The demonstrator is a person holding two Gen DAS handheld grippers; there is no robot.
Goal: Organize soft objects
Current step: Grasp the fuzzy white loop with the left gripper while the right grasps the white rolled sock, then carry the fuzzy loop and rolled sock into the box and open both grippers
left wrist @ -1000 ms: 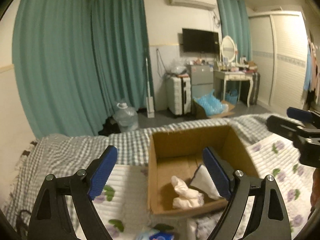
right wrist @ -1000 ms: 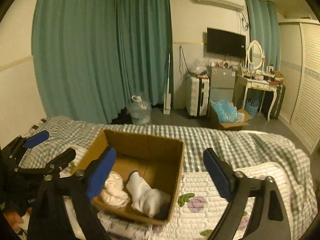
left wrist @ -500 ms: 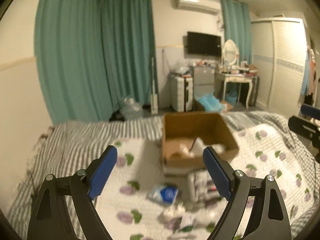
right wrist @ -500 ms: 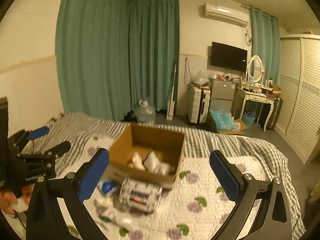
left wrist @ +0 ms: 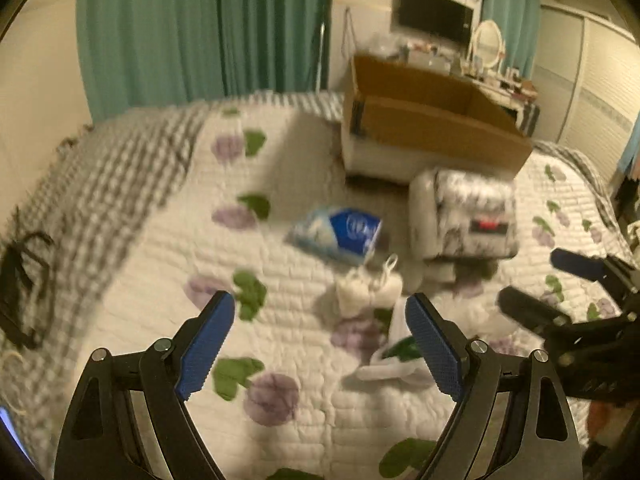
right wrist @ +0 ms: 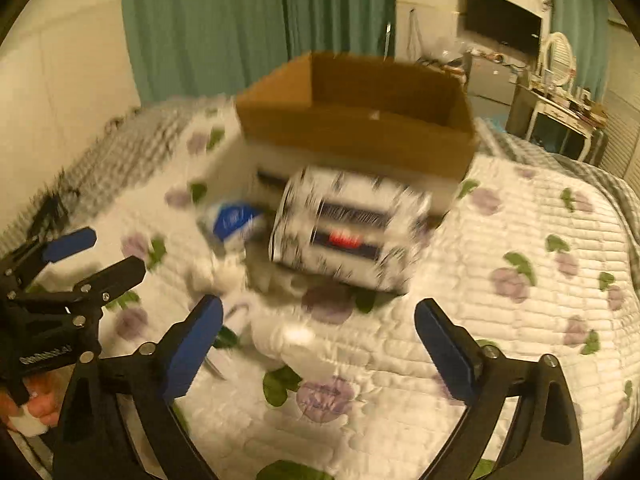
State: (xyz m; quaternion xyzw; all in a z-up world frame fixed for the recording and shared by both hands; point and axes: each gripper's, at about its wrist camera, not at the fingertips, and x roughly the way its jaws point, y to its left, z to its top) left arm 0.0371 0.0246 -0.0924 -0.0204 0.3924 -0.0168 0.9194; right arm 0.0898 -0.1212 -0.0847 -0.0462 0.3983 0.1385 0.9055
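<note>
An open cardboard box (left wrist: 432,120) (right wrist: 356,120) stands on the quilted flowered bed. In front of it lie a white marbled pack (left wrist: 468,216) (right wrist: 348,232), a blue and white packet (left wrist: 340,232) (right wrist: 234,220), a small white soft item (left wrist: 368,288) and a white and green bag (left wrist: 396,352). My left gripper (left wrist: 316,348) is open and empty, low over the quilt, just left of the bag. My right gripper (right wrist: 318,348) is open and empty, near the pack, over blurred white items (right wrist: 280,328). Each gripper shows in the other's view.
A grey checked blanket (left wrist: 100,184) covers the bed's left side, with a black strap (left wrist: 24,280) on it. Teal curtains (left wrist: 200,28), a TV (left wrist: 436,16), a dressing table (right wrist: 560,116) and a wardrobe stand beyond the bed.
Both grippers pulled back from above the box and dropped low over the quilt in front of it. The loose soft items now lie close before them. Both stayed open.
</note>
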